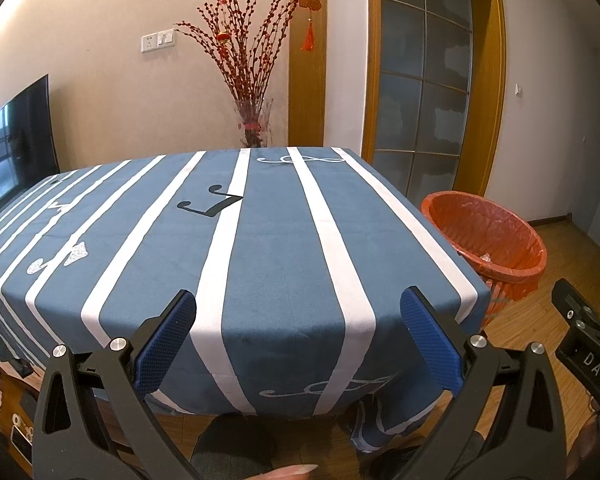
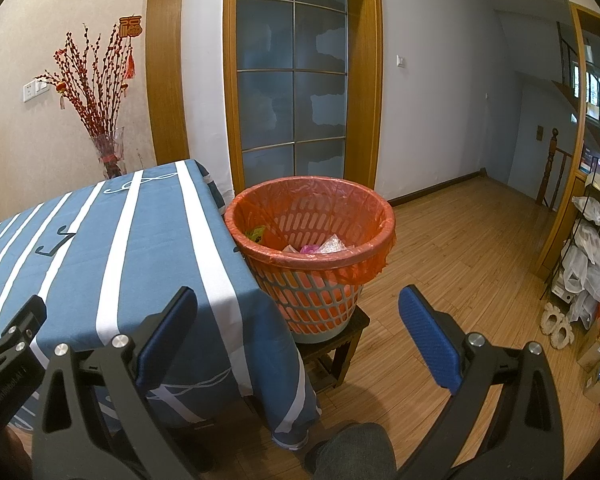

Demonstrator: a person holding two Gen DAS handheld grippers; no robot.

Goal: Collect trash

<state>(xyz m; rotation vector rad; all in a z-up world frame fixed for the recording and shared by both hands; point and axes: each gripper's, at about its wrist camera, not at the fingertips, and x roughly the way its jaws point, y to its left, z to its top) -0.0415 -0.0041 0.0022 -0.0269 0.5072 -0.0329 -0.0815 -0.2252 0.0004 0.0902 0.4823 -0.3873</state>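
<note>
A waste basket [image 2: 312, 280] lined with an orange bag stands on a low dark stool [image 2: 340, 340] at the table's right side; it also shows in the left wrist view as the basket [image 1: 496, 236]. Crumpled wrappers [image 2: 316, 246] lie inside it. My left gripper [image 1: 296, 328] is open above the near edge of the blue striped tablecloth [image 1: 260, 248], nothing between its fingers. My right gripper [image 2: 296, 324] is open too, held in front of the basket and the table corner [image 2: 228, 280]. No loose trash shows on the cloth.
A glass vase of red branches [image 1: 252, 120] stands behind the table by the wall. A television [image 1: 16, 152] is at the left. Wooden floor [image 2: 460, 240] stretches right toward a rack of bags and boxes [image 2: 592, 272]. A person's knee [image 2: 352, 448] sits below.
</note>
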